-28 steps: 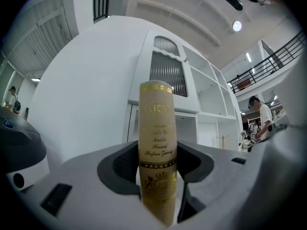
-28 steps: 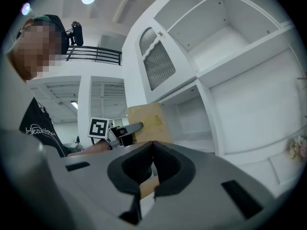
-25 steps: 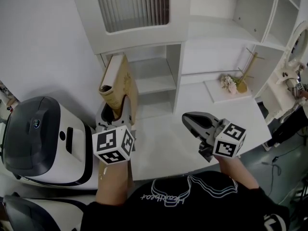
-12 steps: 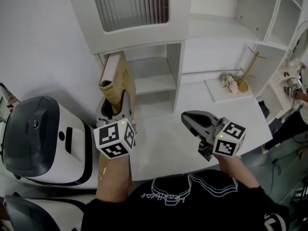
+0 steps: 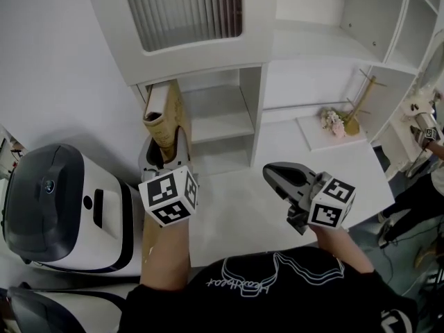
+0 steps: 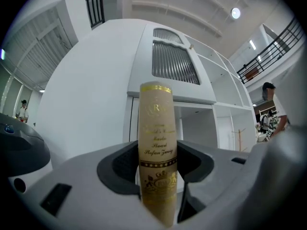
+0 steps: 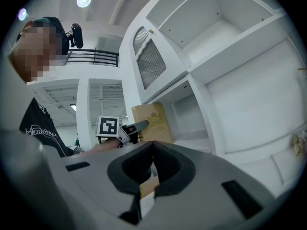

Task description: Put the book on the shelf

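The tan hardback book with gold lettering on its spine (image 6: 157, 128) is clamped in the left claw (image 5: 166, 159), whose pads press on its lower part from both sides. The book stands upright, long axis close to vertical, spine facing back toward the holder and most of its length above the jaws.

What the coming move turns on is how the book lines up with the white shelf unit (image 5: 251, 109). In the head view the book's top overlaps the left wall of the open upper compartment, just under the slatted cabinet door (image 5: 184, 9) — so the opening lies ahead and a little to the right of it. Whether the book already touches the shelf wall I cannot tell. By my reading, it wants a small shift rightward and then a push forward, kept upright, to clear that wall.

The right claw (image 5: 279, 175) hangs over the white worktop (image 5: 236, 210), jaws together on nothing — well apart from the book. The left hand is plainly the nearer one.
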`<action>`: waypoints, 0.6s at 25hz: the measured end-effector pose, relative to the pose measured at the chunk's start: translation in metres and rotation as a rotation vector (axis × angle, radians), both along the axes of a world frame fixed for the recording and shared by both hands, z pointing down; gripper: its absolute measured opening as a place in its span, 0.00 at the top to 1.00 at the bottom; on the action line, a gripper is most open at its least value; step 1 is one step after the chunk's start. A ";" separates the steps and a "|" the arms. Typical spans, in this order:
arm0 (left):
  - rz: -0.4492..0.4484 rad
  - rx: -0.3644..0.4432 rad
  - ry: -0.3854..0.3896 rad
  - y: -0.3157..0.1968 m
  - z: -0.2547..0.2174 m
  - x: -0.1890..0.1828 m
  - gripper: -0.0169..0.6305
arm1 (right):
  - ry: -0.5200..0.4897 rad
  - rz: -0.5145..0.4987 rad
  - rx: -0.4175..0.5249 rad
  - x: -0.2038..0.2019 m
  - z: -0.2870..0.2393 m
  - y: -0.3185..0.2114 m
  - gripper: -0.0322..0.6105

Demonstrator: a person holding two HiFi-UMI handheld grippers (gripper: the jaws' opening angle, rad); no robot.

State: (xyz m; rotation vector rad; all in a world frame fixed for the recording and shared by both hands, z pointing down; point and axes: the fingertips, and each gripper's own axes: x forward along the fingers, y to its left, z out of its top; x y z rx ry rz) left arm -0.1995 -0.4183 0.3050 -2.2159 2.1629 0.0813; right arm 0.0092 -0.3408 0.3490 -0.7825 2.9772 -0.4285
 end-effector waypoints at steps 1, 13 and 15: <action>-0.004 0.001 0.000 -0.003 0.000 0.000 0.65 | -0.001 0.001 -0.002 0.000 0.001 -0.002 0.94; -0.025 0.001 -0.010 -0.033 0.000 0.001 0.65 | -0.005 -0.019 -0.021 -0.007 0.008 -0.016 0.94; -0.026 -0.002 -0.008 -0.038 0.000 0.002 0.65 | -0.007 -0.025 -0.025 -0.009 0.009 -0.017 0.94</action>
